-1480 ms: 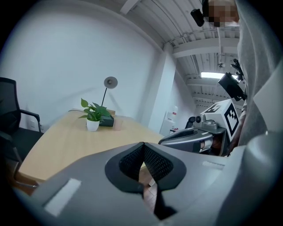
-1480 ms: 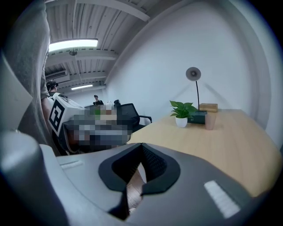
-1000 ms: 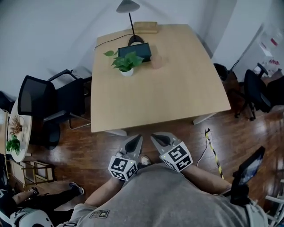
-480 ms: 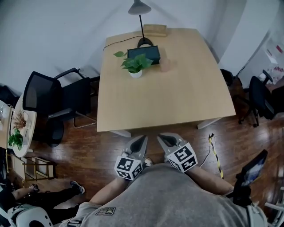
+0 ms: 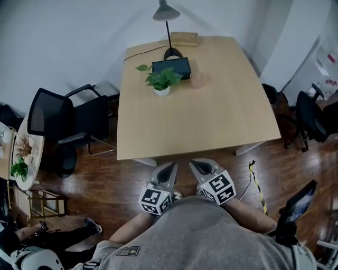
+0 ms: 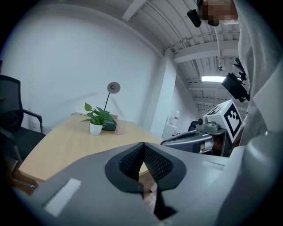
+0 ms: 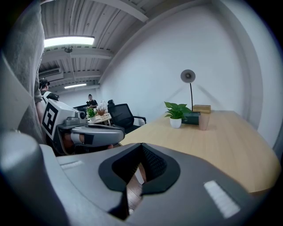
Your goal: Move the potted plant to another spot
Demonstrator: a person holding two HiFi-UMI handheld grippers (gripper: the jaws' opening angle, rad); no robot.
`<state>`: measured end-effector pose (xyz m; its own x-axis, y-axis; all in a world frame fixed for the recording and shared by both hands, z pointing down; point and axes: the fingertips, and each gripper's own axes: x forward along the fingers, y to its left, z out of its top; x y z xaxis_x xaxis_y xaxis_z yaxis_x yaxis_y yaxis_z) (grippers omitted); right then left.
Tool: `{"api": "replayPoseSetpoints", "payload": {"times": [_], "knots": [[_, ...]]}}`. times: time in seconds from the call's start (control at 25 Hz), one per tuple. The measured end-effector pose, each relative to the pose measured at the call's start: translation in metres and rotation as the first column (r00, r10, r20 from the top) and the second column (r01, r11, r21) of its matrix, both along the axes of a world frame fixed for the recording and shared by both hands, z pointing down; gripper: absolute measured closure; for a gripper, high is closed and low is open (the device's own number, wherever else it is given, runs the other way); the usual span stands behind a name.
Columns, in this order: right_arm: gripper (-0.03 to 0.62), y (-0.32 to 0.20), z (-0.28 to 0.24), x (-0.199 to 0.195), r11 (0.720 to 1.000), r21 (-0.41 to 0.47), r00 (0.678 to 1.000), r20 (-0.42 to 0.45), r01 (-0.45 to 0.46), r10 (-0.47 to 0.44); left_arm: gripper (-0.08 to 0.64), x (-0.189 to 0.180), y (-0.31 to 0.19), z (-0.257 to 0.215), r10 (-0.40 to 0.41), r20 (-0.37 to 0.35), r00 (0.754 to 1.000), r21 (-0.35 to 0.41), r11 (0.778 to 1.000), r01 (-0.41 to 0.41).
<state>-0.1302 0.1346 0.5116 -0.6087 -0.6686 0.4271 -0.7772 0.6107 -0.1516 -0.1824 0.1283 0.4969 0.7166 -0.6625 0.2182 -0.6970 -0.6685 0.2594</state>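
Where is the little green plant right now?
In the head view the potted plant stands far back on the table, left of centre, beside the dark box by the lamp, a pinkish cup to its right.

Grey shirt [image 5: 206, 232], small dark patch [image 5: 125, 251]

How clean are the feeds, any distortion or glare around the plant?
Head view: evenly lit, potted plant sharp, table edges slightly bowed by the wide lens. Left gripper view: dark rounded corners, ceiling light glaring bright. Right gripper view: same fisheye bending, plant small but clear.
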Motion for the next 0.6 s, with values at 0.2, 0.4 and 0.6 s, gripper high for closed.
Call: {"api": "replayPoseSetpoints", "payload": {"times": [0.2,0.4,0.6], "knots": [[0.588,-0.0012,0.0001,-0.0014,1.000,0.002,1.000,0.005,-0.009,0.009,0.560,-0.0003,0.0013,0.0012,0.005,0.002,1.000,-0.002,1.000,-0.005],[0.588,-0.0011,-0.0005,-0.0055,1.000,0.006,1.000,0.016,-0.014,0.013,0.560,-0.0023,0.0035,0.0030,0.003,0.006,1.000,-0.002,1.000,-0.003],[0.588,-0.0014,0.0018,-0.0056,1.000,0.001,1.000,0.020,-0.018,0.018,0.560,-0.0034,0.0066,0.0042,0.004,0.012,1.000,-0.004,1.000,-0.004]]}}
